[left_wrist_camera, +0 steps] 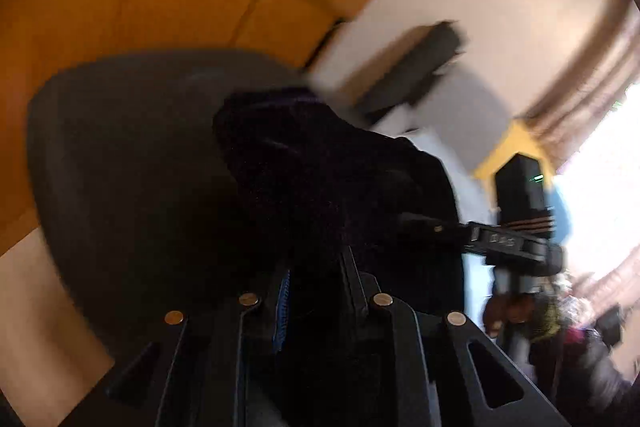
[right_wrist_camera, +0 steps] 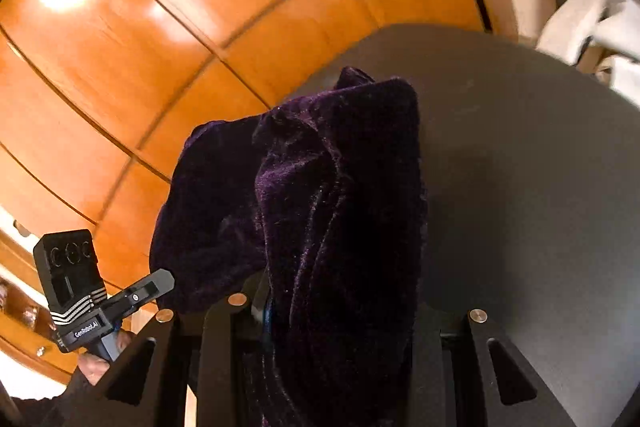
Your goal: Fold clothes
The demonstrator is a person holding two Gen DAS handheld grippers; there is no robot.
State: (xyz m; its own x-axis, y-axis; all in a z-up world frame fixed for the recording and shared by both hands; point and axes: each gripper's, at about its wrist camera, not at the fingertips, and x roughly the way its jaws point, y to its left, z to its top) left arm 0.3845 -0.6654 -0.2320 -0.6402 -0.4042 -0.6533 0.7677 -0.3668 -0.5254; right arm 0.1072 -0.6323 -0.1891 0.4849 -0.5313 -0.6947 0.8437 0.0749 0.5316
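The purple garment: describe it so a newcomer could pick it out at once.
Look over the dark grey table beside the orange wood-panelled wall. The purple garment hangs bunched there, gripped by both tools. It is the only deep-violet, velvety cloth; the white cloths lie beyond.

Garment (right_wrist_camera: 340, 187) above table (right_wrist_camera: 520, 187)

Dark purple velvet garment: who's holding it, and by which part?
Both grippers hold the dark purple velvet garment above the grey table: right gripper on a bunched fold, left gripper on another edge. Which part cannot be told.
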